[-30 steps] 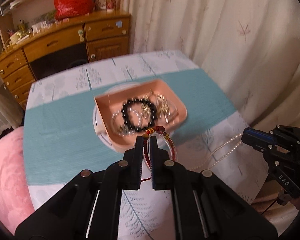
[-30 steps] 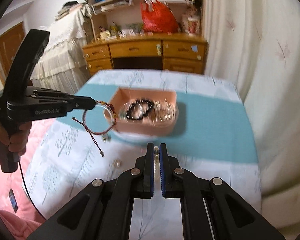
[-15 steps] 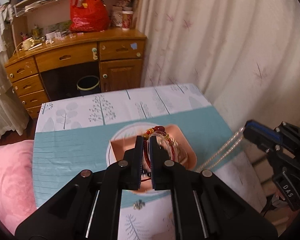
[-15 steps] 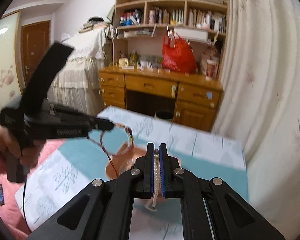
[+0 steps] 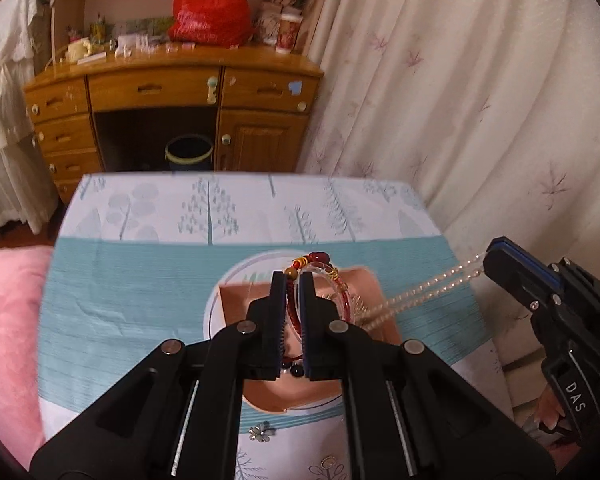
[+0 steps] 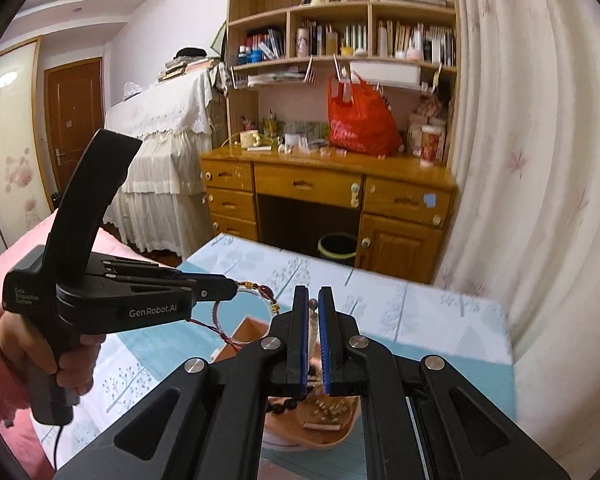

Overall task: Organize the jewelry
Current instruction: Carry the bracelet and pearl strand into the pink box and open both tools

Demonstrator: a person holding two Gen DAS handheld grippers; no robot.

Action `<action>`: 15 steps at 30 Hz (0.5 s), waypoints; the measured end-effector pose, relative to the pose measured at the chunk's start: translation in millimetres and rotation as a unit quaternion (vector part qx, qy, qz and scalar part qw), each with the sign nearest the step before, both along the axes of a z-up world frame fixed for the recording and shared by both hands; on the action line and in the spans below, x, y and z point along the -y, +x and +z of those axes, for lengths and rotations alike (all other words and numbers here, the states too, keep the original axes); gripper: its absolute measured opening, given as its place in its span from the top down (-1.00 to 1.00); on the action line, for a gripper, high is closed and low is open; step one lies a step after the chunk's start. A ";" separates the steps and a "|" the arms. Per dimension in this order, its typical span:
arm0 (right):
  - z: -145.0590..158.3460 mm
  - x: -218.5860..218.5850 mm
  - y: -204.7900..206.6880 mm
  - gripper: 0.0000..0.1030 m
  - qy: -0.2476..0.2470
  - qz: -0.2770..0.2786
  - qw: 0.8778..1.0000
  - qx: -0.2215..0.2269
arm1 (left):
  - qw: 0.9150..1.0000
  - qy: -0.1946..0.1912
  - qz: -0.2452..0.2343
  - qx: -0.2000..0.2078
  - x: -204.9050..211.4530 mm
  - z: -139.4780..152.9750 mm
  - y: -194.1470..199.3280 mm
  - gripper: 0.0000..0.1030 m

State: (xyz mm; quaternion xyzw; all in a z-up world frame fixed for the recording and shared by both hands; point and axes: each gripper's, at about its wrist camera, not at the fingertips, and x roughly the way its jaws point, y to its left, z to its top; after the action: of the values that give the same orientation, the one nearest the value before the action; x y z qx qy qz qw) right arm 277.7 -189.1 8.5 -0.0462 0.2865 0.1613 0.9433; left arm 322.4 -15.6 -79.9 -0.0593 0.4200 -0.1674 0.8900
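In the left wrist view, we see our left gripper [image 5: 291, 280] with its jaws narrowed onto a red cord bracelet [image 5: 316, 276], whose beads and clear bangle loop poke out past the fingertips. Directly under it lies the pink tray [image 5: 374, 280] on the teal and white tablecloth [image 5: 132, 292]; dark beads [image 5: 294, 369] show in the tray between the fingers. At the right edge our right gripper [image 5: 490, 258] pinches a pearl strand [image 5: 416, 294], which runs slanting down and left toward the tray. A small flower charm [image 5: 260, 432] sits on the cloth just on the near side of the tray. Far behind stand the wooden desk [image 5: 172, 92], a red bag [image 5: 210, 12] on top of it, and a curtain [image 5: 480, 100] to the right.

In the right wrist view, the right gripper [image 6: 313, 294] has its jaws close together with the pearl strand [image 6: 312, 320] hanging between them, a single bead showing at the tips. The strand seems to drop toward the tray [image 6: 332, 436] below, though the fingers hide most of its length. To the left, the left gripper [image 6: 230, 290], held by a hand [image 6: 72, 364] in a pink sleeve, carries the bracelet [image 6: 256, 300] above the tray's far left corner. Beyond the table are the desk [image 6: 320, 192], the bag [image 6: 360, 120] and bookshelves [image 6: 340, 32].
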 end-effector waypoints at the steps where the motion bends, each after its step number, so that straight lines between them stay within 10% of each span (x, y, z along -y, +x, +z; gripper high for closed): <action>1: -11.8 1.5 -0.1 0.91 0.002 -0.001 1.000 -0.006 | 1.000 -0.001 0.002 -0.006 0.1 -8.2 -0.2 0.92; 11: -130.4 5.7 6.2 0.87 0.024 -0.029 0.995 -0.089 | 0.996 -0.059 0.046 -0.056 -13.1 -86.2 -0.5 0.90; 15: -151.5 12.5 11.5 0.15 0.040 -0.036 0.992 -0.112 | 0.995 -0.030 0.045 -0.090 -11.8 -99.5 5.0 0.88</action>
State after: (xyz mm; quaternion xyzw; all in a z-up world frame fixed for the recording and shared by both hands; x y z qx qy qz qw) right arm 289.2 -201.5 -143.0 0.0200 0.3856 0.1422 0.9114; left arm 327.4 -3.8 -179.4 -0.1195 0.4896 -0.1338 0.8533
